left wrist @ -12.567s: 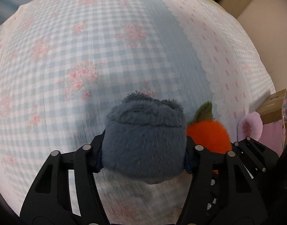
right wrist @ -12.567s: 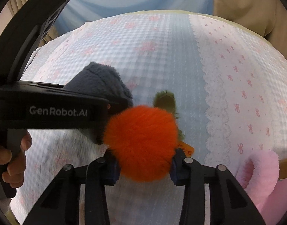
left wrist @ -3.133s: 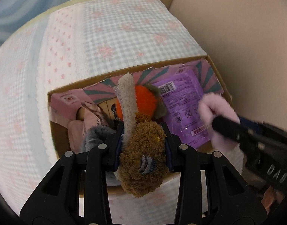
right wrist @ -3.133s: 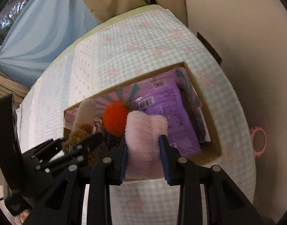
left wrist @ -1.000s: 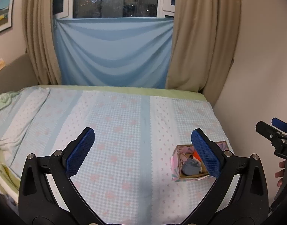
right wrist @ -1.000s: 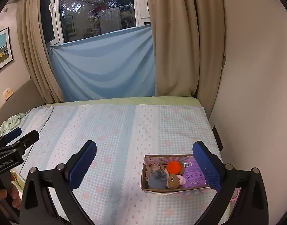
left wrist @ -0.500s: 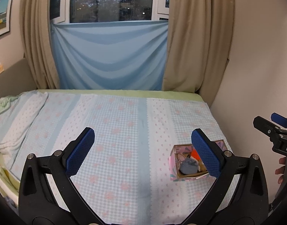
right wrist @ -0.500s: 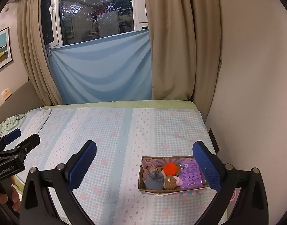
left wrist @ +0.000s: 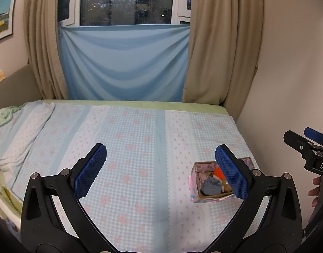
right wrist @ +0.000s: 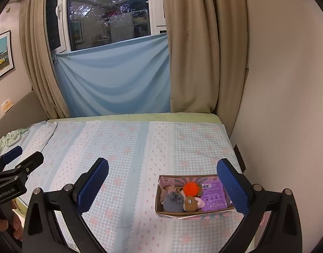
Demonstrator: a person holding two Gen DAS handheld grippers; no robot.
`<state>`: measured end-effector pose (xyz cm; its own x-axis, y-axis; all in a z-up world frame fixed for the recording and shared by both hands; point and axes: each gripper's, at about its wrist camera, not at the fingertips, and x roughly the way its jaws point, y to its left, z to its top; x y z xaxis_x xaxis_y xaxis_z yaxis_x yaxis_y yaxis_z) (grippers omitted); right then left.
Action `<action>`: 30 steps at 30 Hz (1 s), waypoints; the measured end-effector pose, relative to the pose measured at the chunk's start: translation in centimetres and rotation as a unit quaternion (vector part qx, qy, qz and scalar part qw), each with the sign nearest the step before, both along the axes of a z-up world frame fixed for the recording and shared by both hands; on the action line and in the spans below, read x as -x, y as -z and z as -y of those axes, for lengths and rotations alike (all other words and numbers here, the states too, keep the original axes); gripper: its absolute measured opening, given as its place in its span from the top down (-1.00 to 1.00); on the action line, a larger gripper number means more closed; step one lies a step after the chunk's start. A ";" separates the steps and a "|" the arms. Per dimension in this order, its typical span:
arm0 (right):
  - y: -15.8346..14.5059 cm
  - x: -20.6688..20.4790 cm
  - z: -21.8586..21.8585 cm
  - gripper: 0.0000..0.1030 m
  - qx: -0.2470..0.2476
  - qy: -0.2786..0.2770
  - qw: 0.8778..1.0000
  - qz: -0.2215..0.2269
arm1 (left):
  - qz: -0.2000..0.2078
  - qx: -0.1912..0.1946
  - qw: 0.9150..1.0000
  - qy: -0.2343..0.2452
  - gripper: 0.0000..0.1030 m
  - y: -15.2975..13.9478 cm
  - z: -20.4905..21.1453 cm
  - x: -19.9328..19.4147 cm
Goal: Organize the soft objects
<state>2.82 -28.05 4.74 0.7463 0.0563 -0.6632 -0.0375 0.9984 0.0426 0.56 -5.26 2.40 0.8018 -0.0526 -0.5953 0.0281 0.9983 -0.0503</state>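
Observation:
A cardboard box (right wrist: 161, 209) sits on the bed near its right edge. In it lie a grey plush (right wrist: 172, 201), an orange plush (right wrist: 191, 188), a brown plush (right wrist: 190, 204), a bit of pink plush (right wrist: 201, 203) and a purple packet (right wrist: 214, 196). The box also shows in the left wrist view (left wrist: 194, 184), partly behind my right finger. My left gripper (left wrist: 161, 170) is open and empty, held high above the bed. My right gripper (right wrist: 162, 186) is open and empty, also well back from the box.
The bed has a blue-and-pink checked cover (left wrist: 129, 147). A wall (right wrist: 288, 105) runs along its right side. Curtains and a blue cloth (left wrist: 123, 63) hang under the window behind. A green cloth (right wrist: 9, 138) lies at the bed's left.
Both grippers let go of their plush toys into the box, opened, and pulled far up and back. In the last second the views shift only slightly.

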 end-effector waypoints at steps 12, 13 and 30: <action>0.1 0.5 0.5 -0.98 0.002 0.001 1.000 -0.001 | 0.004 -0.001 1.000 0.000 -0.99 -0.1 0.1 0.6; 0.1 0.5 0.6 -0.98 0.002 0.001 1.000 -0.001 | 0.004 -0.001 1.000 0.001 -0.99 -0.2 0.2 0.6; 0.0 0.8 1.3 -0.98 0.004 0.003 1.000 0.001 | 0.007 -0.004 1.000 0.005 -0.99 -0.2 0.7 1.0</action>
